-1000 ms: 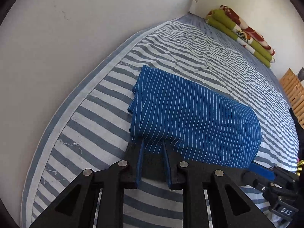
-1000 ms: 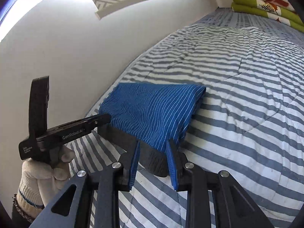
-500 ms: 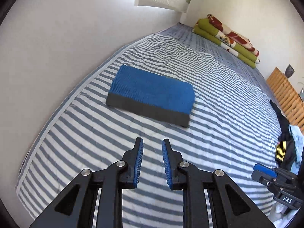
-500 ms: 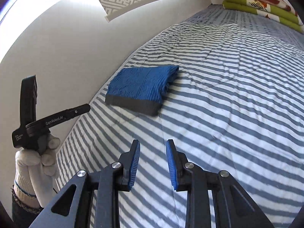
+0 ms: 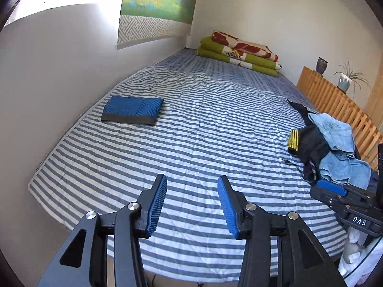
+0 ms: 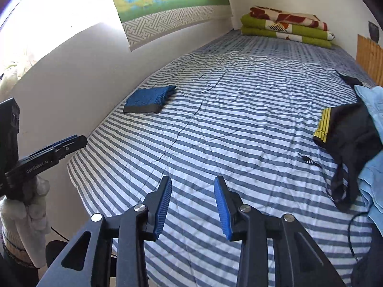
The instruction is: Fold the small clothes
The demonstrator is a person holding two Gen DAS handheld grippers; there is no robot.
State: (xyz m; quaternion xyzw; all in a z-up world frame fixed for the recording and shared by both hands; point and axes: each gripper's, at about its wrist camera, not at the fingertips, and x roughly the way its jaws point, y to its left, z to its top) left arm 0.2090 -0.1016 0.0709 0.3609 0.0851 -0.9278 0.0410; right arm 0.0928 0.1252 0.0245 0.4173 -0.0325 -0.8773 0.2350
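A folded blue striped garment (image 5: 132, 110) with a dark grey band lies flat on the striped bed (image 5: 191, 143), at the far left beside the wall; it shows too as the blue garment (image 6: 149, 99). My left gripper (image 5: 191, 202) hangs open and empty over the bed's near edge, far from it. My right gripper (image 6: 193, 199) is open and empty as well. At the bed's right side lies a heap of unfolded clothes: a black piece with a yellow band (image 5: 308, 148) and light blue denim (image 5: 335, 141), seen again as the black piece (image 6: 349, 134).
Folded green and patterned blankets (image 5: 239, 53) are stacked at the bed's far end. A wooden slatted cabinet (image 5: 335, 100) with a vase and a plant runs along the right. The white wall (image 5: 59, 83) borders the left. A gloved hand (image 6: 21, 210) holds the left gripper.
Both grippers let go of the folded blue garment, pulled back toward the bed's near edge and rose. Their jaws now stand wider apart than half a second ago.
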